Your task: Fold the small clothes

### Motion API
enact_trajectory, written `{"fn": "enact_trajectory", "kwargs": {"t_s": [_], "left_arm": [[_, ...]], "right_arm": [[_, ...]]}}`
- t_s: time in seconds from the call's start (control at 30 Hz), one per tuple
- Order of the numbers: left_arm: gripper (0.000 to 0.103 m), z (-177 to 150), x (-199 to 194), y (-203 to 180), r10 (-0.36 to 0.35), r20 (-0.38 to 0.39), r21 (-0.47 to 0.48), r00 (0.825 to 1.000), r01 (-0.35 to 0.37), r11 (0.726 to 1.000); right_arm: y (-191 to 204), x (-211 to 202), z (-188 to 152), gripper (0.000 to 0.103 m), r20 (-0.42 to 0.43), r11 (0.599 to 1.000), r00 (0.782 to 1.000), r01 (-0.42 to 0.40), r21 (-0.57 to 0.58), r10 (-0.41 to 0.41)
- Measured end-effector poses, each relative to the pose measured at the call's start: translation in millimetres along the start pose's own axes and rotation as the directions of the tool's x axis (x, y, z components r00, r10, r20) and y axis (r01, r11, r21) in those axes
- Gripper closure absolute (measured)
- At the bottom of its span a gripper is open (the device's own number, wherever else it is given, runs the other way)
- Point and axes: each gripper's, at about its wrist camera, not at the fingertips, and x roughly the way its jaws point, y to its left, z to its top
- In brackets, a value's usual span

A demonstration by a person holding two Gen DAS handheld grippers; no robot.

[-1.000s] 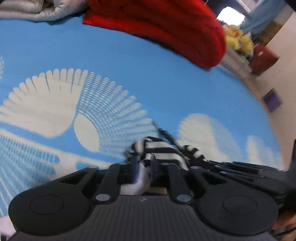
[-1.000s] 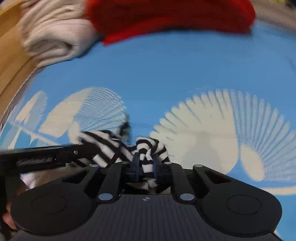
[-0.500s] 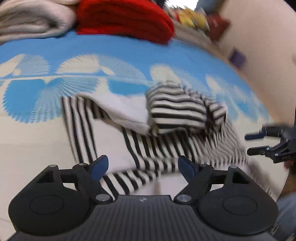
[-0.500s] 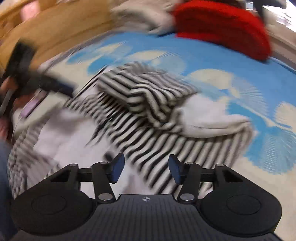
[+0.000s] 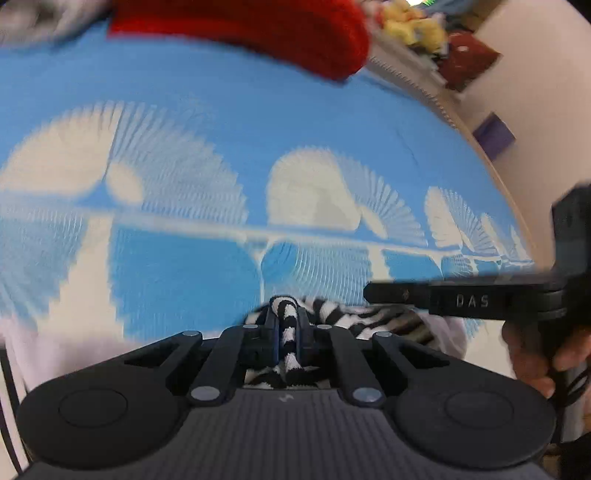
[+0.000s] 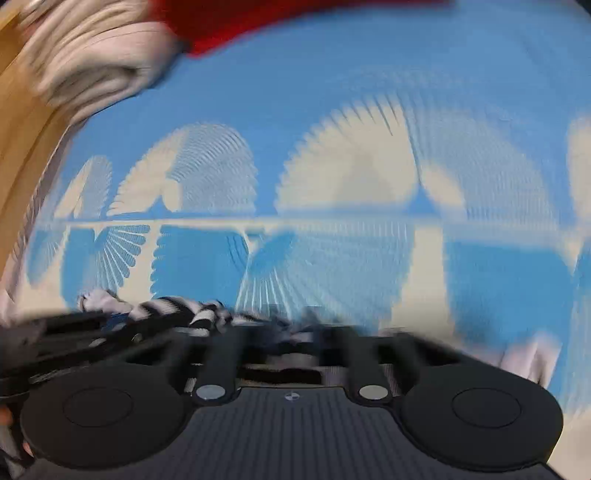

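Note:
A black-and-white striped garment (image 5: 288,332) is pinched between the fingers of my left gripper (image 5: 287,314), which is shut on a fold of it low over the blue and white patterned bedspread (image 5: 221,122). The right gripper's side shows at the right of this view (image 5: 461,301). In the blurred right wrist view the striped garment (image 6: 177,314) bunches just ahead of my right gripper (image 6: 291,336), whose fingers look close together with striped cloth between them. The left gripper (image 6: 55,339) shows at the left there.
A folded red garment (image 5: 258,29) and a folded beige garment (image 6: 92,62) lie at the far side of the bed. A wooden bed edge (image 6: 18,122) runs along the left. Yellow and red items (image 5: 443,40) sit beyond the bed at the right.
Half a second ago both grippers were open above the spread striped garment. Now both have dropped low and closed on its cloth, side by side.

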Motion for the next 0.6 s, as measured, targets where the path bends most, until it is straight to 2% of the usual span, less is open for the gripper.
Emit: {"fn": "enact_trajectory", "kwargs": {"t_s": [0.07,0.13,0.2,0.27,0.3,0.33,0.37,0.4,0.47,0.5,0.53,0.57,0.6], "left_arm": [[0.095,14,-6,-1,-0.010,0.054,-0.014,0.999,0.010,1.000],[0.100,35,-13,-1,0.006,0.121,-0.052,0.993,0.000,0.999],[0.103,57,-29,-1,0.039,0.238,-0.079,0.970,-0.021,0.997],[0.103,74,-54,1,-0.005,0.342,-0.100,0.940,0.041,0.994],[0.103,79,-68,1,-0.038,0.381,-0.096,0.924,0.081,0.992],[0.103,81,-77,-1,-0.062,0.402,-0.081,0.913,0.103,0.991],[0.103,81,-82,-3,-0.077,0.406,-0.060,0.910,0.111,0.992],[0.102,81,-81,-3,-0.080,0.385,-0.045,0.919,0.105,0.993],[0.084,73,-66,3,-0.066,0.296,-0.041,0.953,0.082,0.996],[0.053,71,-47,3,-0.042,0.241,-0.052,0.970,0.056,0.997],[0.023,65,-35,7,-0.004,0.182,-0.073,0.983,0.018,0.997],[0.018,57,-28,9,0.032,0.132,-0.089,0.991,-0.020,0.996],[0.018,47,-20,11,0.044,0.114,-0.082,0.992,-0.035,0.996]], "right_arm": [[0,-12,22,0.103,0.125,0.999,0.991,0.040,0.005,-0.040],[-4,-31,48,0.103,0.240,0.996,0.968,0.055,0.071,-0.070],[-18,-47,69,0.103,0.330,0.987,0.942,0.004,0.162,-0.058],[-28,-58,76,0.100,0.364,0.973,0.931,-0.107,0.205,0.026],[-34,-60,74,0.089,0.370,0.963,0.926,-0.164,0.215,0.075],[-39,-57,69,0.073,0.358,0.956,0.928,-0.196,0.218,0.108],[-42,-51,64,0.030,0.323,0.954,0.938,-0.200,0.222,0.121],[-45,-39,57,0.009,0.265,0.958,0.957,-0.178,0.224,0.116],[-48,-11,41,0.014,0.128,0.971,0.986,-0.128,0.202,0.103],[-49,4,30,0.014,0.036,0.974,0.996,-0.091,0.206,0.085],[-50,16,21,0.017,-0.051,0.974,0.996,-0.066,0.215,0.079],[-50,27,9,0.026,-0.129,0.973,0.986,-0.075,0.220,0.106],[-45,32,-2,0.040,-0.173,0.973,0.975,-0.103,0.206,0.140]]}}
